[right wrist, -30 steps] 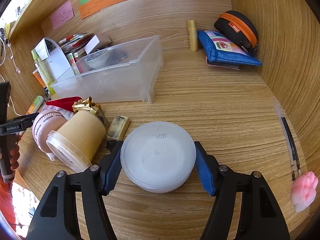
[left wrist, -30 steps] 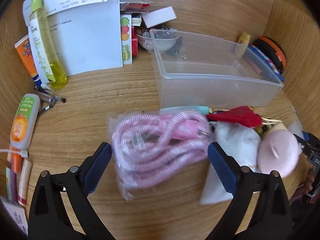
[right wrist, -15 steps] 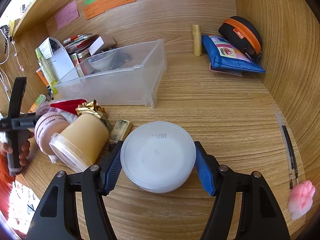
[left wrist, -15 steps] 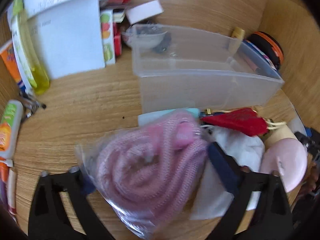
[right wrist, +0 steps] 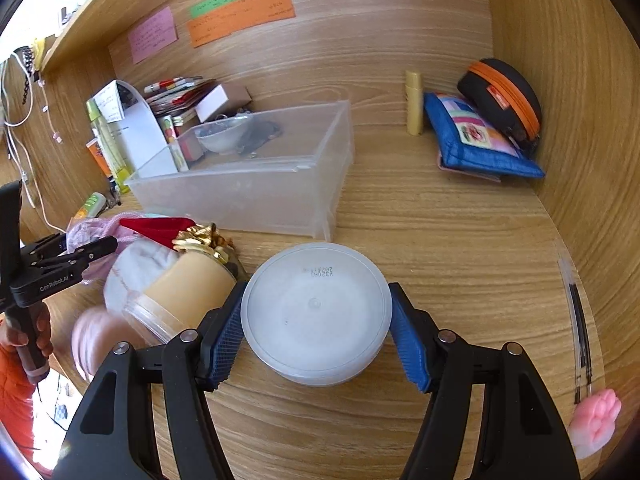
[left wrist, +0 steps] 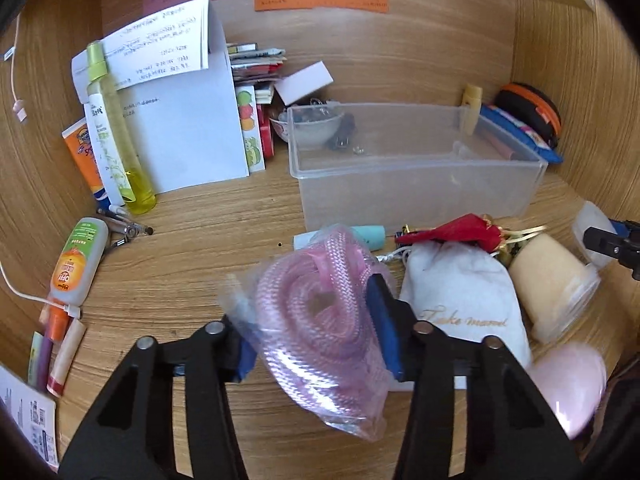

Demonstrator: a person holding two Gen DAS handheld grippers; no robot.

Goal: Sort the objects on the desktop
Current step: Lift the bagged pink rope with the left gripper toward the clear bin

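My left gripper [left wrist: 312, 332] is shut on a clear bag of coiled pink rope [left wrist: 320, 320] and holds it above the desk, in front of the clear plastic bin [left wrist: 416, 184]. My right gripper [right wrist: 316, 332] is shut on a round white plastic tub [right wrist: 316, 308] that rests on the desk in front of the bin [right wrist: 248, 188]. The left gripper [right wrist: 60, 264] also shows at the left of the right wrist view.
A white drawstring pouch [left wrist: 464, 316], a tan cup [left wrist: 556, 280], a red fan [left wrist: 456, 232] and a pink round case [left wrist: 572, 384] lie right of the rope. Bottles [left wrist: 116, 152], papers and pens stand at the left. A blue pouch [right wrist: 476, 140] and black case [right wrist: 500, 96] sit back right.
My left gripper has closed on the rope bag and lifted it off the desk, pulling back. The right gripper stays around the white tub.
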